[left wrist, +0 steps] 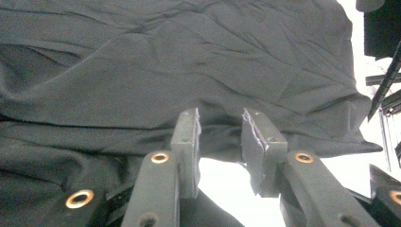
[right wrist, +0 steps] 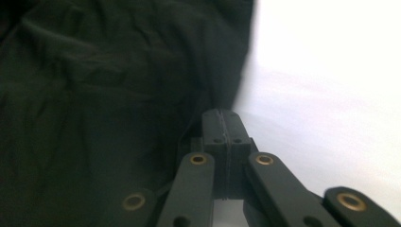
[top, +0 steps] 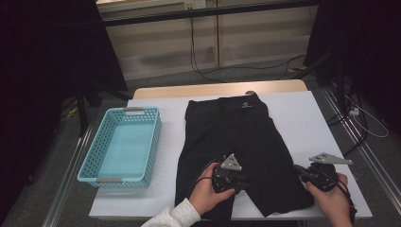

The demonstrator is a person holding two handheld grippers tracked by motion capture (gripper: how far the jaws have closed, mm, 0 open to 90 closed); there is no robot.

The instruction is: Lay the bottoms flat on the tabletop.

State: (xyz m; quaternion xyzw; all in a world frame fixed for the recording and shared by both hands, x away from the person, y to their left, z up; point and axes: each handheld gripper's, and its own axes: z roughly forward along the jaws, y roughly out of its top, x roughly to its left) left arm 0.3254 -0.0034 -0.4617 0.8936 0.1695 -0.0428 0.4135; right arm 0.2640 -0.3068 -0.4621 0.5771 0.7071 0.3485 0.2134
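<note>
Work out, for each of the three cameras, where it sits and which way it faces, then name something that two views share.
High view: above the person's side of the table, looking forward and down on the black shorts, the blue basket, both hands and grippers.
Left gripper view: rides the left gripper, looking along its parted jaws at the shorts' hem.
Right gripper view: rides the right gripper, looking along its closed jaws at the shorts' edge and the white table cover.
All three share the shorts.
</note>
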